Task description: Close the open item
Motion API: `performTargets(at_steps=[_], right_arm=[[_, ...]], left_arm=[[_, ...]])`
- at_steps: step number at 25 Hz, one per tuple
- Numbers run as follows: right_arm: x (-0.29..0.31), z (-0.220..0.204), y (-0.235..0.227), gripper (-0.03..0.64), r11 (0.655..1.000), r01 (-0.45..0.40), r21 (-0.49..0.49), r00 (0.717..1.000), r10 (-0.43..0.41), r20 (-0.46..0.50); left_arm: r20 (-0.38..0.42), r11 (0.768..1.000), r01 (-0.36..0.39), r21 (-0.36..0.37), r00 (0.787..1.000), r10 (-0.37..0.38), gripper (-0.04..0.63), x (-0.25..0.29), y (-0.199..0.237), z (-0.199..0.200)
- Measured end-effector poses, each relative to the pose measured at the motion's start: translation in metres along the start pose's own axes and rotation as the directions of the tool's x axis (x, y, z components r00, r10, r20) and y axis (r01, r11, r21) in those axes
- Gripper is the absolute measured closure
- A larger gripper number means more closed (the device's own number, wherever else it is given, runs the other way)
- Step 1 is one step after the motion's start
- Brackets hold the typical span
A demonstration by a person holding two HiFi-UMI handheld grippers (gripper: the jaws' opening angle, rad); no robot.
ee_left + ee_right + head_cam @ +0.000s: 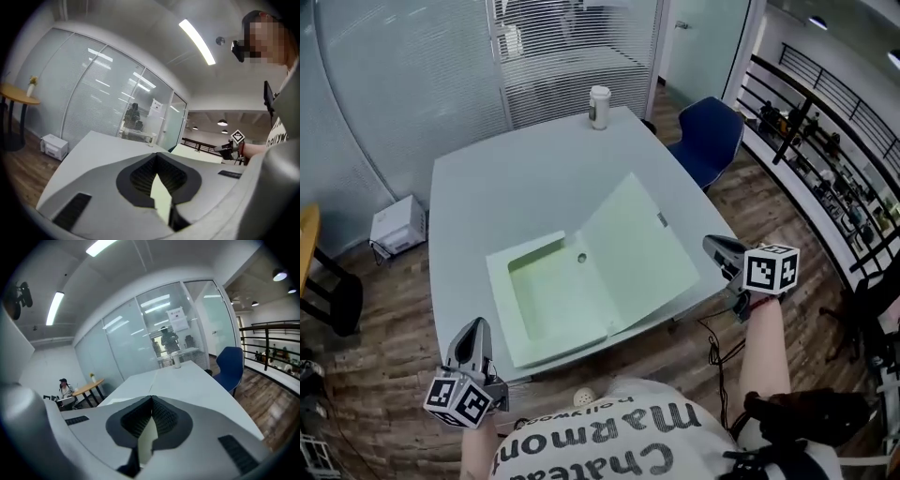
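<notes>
A pale green box folder (558, 300) lies open near the front edge of the grey table (506, 187). Its tray is on the left and its lid flap (637, 248) is spread out flat to the right. My left gripper (475, 328) hovers off the table's front left, short of the folder's near corner, with its jaws shut and nothing in them. My right gripper (715, 249) hangs at the table's right edge, beside the flap's right corner, also shut and empty. In the left gripper view the jaws (156, 155) meet at their tips; the right gripper view shows the same (151, 398).
A white lidded cup (599, 106) stands at the table's far edge. A blue chair (712, 141) sits off the far right corner, with a black railing (825, 141) beyond. A white box (397, 225) rests on the wooden floor at left. Glass walls stand behind the table.
</notes>
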State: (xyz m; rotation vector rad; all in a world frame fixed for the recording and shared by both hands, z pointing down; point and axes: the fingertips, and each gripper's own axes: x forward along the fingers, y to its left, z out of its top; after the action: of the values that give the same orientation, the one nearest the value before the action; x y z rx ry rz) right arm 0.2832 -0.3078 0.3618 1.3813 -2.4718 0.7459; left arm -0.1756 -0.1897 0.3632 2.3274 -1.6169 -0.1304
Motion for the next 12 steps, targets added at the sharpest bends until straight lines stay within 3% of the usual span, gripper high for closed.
performTargets(at_steps=[3, 6, 8, 12], right_arm=[[0.029, 0.004, -0.023, 0.617, 0.996, -0.021, 0.084, 0.998, 0.026, -0.054], [0.067, 0.011, -0.032, 0.618, 0.987, -0.076, 0.142, 0.993, 0.088, -0.084], [0.090, 0.010, -0.033, 0.617, 0.974, -0.120, 0.193, 0.987, 0.139, -0.087], [0.120, 0.006, -0.021, 0.618, 0.946, -0.235, 0.225, 0.956, 0.266, -0.123]], left_arm=[[-0.038, 0.999, -0.036, -0.034, 0.999, 0.035, 0.603, 0.019, 0.018, -0.006], [-0.060, 0.996, -0.088, -0.024, 0.994, 0.086, 0.603, 0.031, 0.031, -0.006], [-0.057, 0.992, -0.112, -0.058, 0.992, 0.109, 0.603, 0.031, 0.034, -0.007], [-0.076, 0.981, -0.176, -0.084, 0.983, 0.169, 0.603, 0.029, 0.037, -0.012]])
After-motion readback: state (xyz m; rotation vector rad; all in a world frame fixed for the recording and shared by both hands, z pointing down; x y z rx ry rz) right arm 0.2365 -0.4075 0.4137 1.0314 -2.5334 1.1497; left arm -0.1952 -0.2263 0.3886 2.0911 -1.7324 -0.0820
